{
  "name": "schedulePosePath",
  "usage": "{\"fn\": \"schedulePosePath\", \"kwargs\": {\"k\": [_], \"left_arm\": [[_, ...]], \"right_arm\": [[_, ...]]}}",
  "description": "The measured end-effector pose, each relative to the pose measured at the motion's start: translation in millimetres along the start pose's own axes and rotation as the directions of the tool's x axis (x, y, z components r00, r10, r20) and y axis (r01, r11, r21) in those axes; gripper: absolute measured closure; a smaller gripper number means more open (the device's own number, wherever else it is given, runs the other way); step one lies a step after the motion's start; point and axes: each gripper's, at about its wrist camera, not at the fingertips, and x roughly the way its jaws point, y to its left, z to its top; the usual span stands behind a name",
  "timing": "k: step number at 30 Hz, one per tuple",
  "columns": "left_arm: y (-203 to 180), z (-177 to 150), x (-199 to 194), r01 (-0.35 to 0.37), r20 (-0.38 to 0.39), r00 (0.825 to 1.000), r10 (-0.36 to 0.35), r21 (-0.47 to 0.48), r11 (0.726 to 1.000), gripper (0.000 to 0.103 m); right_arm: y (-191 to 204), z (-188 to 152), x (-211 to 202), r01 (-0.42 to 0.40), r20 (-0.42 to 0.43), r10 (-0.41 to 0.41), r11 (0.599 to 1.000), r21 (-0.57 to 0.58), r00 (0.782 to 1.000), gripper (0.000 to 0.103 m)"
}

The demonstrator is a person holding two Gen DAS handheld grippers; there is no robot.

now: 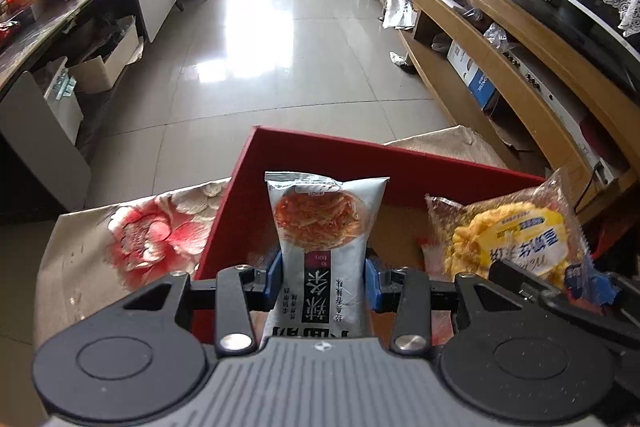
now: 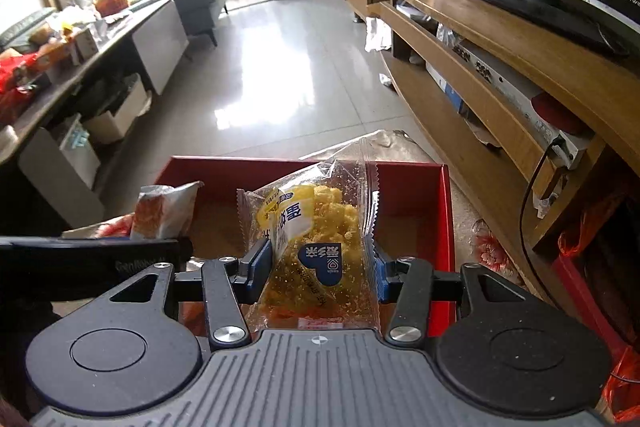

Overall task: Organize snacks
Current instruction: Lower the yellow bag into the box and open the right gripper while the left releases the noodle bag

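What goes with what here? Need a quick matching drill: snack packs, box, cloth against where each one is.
Things:
1. white spicy-strip snack packet
2. clear bag of yellow crumbly snack
3. red open-topped cardboard box
4. beige cloth with red flower print

Places or states:
A. lies under the box
B. clamped in the right gripper
C. clamped in the left gripper
D. stands beneath both held packs

Pairs: 1-C, 2-B, 3-D, 4-A

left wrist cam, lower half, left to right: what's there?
Flowered cloth → left wall of the red box → white spicy-strip packet in the left gripper → yellow snack bag.
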Motion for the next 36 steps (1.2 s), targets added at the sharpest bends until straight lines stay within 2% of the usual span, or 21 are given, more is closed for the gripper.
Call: {"fn": "schedulePosePath", "kwargs": {"k": [11,18,23,36], "left_arm": [[-7,5,35,-0.014,-0.03,0.999,0.015,0.013,1.0,0.064],[-6,6,39,-0.02,-0.019,1.0,0.02,0.017,1.0,0.063],[-7,5,38,-0.027,-0.019,0.999,0.027,0.025,0.999,0.062],[-3,3,27,-0.045,-0.012,0.999,0.045,0.006,0.999,0.059]], "right_arm": [[0,2,31,0.03,-0.056,-0.03,0.999,-0.014,0.998,0.046],[2,0,42,0.047,-0.083,-0.049,0.999,-0.028,0.995,0.044],[3,-1,41,0.077,-0.065,-0.08,0.996,-0.049,0.995,0.04],[5,1,35,0.085,-0.042,-0.087,0.994,-0.064,0.995,0.035]]}}
